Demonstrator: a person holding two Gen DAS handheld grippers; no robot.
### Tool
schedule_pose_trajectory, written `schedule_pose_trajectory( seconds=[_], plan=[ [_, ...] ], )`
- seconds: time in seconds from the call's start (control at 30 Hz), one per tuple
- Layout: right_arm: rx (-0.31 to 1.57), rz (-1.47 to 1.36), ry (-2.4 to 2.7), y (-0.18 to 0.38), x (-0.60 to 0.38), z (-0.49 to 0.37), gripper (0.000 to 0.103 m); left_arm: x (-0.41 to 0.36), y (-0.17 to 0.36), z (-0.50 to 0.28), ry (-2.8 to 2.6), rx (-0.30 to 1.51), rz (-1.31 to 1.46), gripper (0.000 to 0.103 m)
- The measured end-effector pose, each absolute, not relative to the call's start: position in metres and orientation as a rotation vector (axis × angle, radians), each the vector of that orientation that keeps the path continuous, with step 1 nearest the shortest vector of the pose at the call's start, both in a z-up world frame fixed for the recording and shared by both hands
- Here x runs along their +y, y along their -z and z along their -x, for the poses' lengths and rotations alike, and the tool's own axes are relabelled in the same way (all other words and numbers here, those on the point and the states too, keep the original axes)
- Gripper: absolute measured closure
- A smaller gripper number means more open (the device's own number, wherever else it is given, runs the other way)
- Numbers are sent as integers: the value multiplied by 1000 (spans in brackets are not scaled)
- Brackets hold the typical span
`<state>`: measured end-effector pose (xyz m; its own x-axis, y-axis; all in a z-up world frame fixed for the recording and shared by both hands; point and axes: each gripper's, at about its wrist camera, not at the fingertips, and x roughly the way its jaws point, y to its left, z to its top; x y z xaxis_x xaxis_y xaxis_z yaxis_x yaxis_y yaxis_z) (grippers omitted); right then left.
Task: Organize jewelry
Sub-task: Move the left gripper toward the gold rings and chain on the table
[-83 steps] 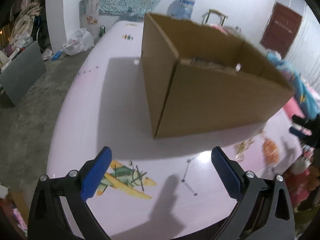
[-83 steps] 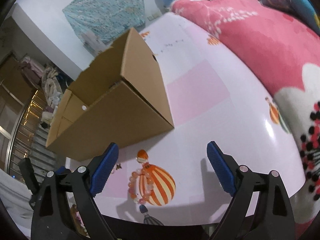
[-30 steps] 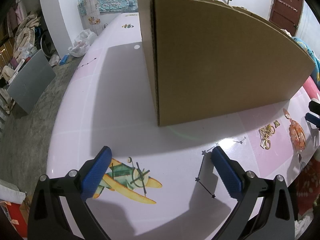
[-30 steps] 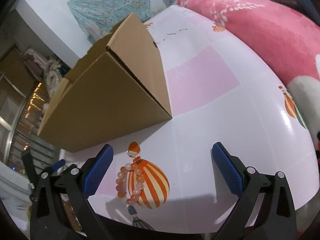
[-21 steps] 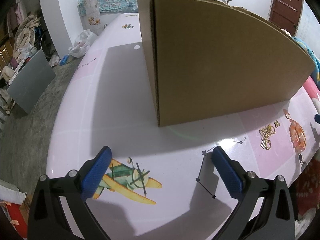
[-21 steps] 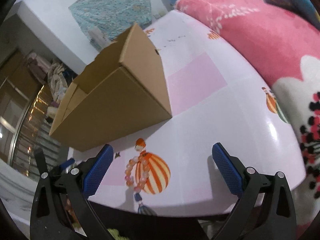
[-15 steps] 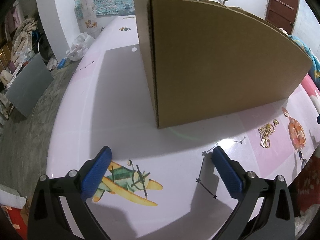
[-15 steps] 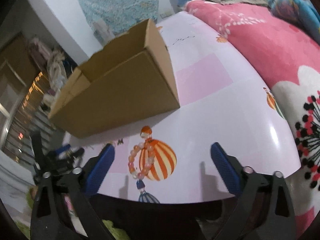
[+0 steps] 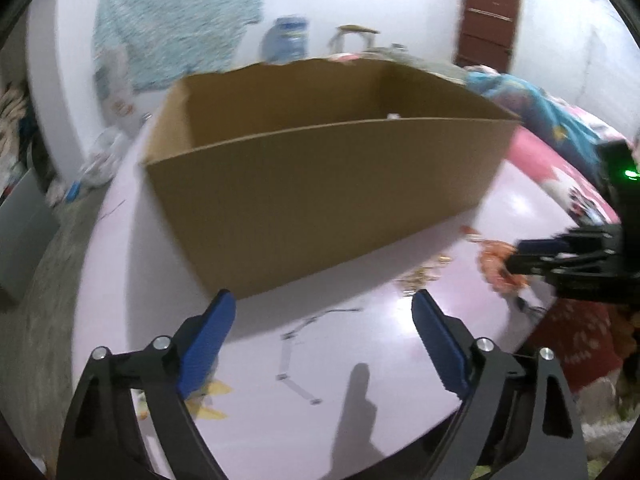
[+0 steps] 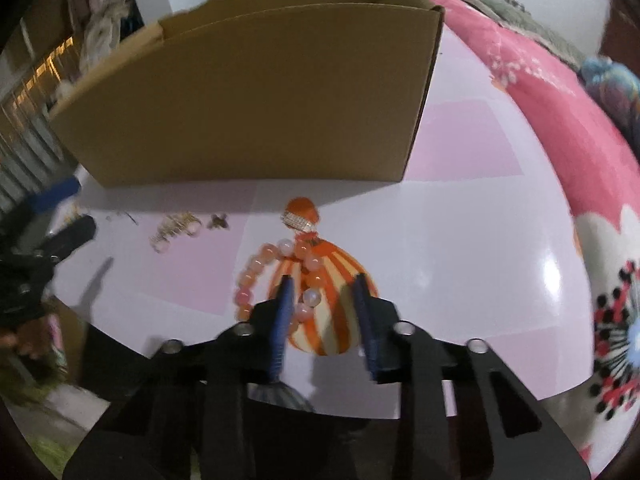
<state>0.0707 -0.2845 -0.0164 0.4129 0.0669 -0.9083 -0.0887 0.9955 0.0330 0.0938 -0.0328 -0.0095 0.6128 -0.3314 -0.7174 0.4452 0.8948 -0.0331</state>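
Little looks done yet — bracelet and gold chain lie on the desk before the box, right gripper half-closed around beads, left gripper wide apart.

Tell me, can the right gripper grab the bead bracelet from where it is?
Probably yes. The right gripper sits low over the bead bracelet, jaws partly open around some beads, and nothing lies between them.

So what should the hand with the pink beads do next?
Probably squeeze shut. The right hand-held gripper has its jaws partly closed on either side of one strand of the bead bracelet, which lies flat on the table. A gap seems to remain, so a firm grip should come before lifting toward the cardboard box.
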Motion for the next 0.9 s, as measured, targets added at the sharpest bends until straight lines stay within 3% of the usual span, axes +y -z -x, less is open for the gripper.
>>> schedule_pose_trajectory(
  seconds=[0.13,0.37,0.4,0.47,0.53,0.63,0.9],
  plan=[
    [1142,18,-56,16,-302,-78,89,-54,11,-93,533,798,-173,26],
    [1101,-25,66,11,-342,-97,90,-76,18,-97,611,828,-177,36],
    [1093,-31,82,9,-347,-98,88,-77,19,-97,612,831,-178,39],
    [1081,-55,92,6,-357,-99,75,-78,21,-95,610,837,-182,45],
    [1060,-74,80,0,-362,-96,49,-77,21,-94,603,838,-189,50],
    [1031,-67,53,-8,-365,-89,42,-76,21,-94,599,838,-208,57],
    [970,-189,-37,-24,-357,-70,42,-85,22,-103,598,843,-263,73]
  ],
)
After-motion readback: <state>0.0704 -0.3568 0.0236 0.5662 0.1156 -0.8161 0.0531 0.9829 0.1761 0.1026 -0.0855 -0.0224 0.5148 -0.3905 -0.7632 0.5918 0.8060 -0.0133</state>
